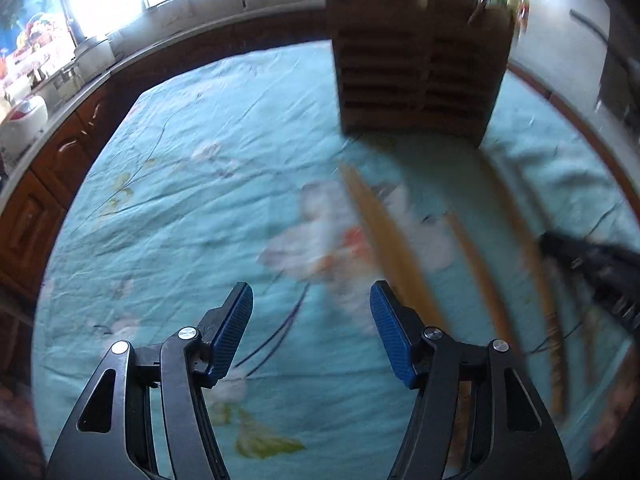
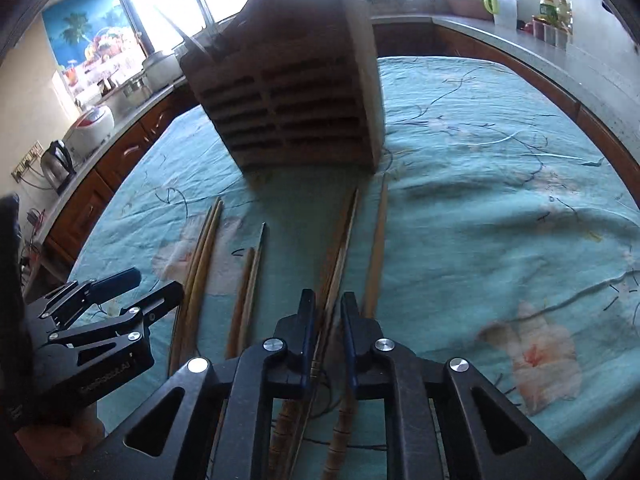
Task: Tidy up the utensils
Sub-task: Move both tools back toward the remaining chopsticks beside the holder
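A slatted wooden utensil holder (image 2: 296,108) stands on the teal floral cloth (image 2: 500,200), with a few utensils sticking out of its top; it also shows in the left wrist view (image 1: 420,68). Several wooden chopsticks lie on the cloth in front of it (image 2: 204,264). My right gripper (image 2: 329,300) is nearly shut around a pair of chopsticks (image 2: 340,248), low over the cloth. My left gripper (image 1: 312,300) is open and empty above the cloth, left of the blurred chopsticks (image 1: 384,240). It also shows in the right wrist view (image 2: 120,292).
A kitchen counter (image 2: 520,36) with wooden cabinets runs around the table. A rice cooker (image 2: 92,128), a kettle (image 2: 58,164) and pots stand on the left counter. Bottles and bowls stand at the back right. Bright windows are behind.
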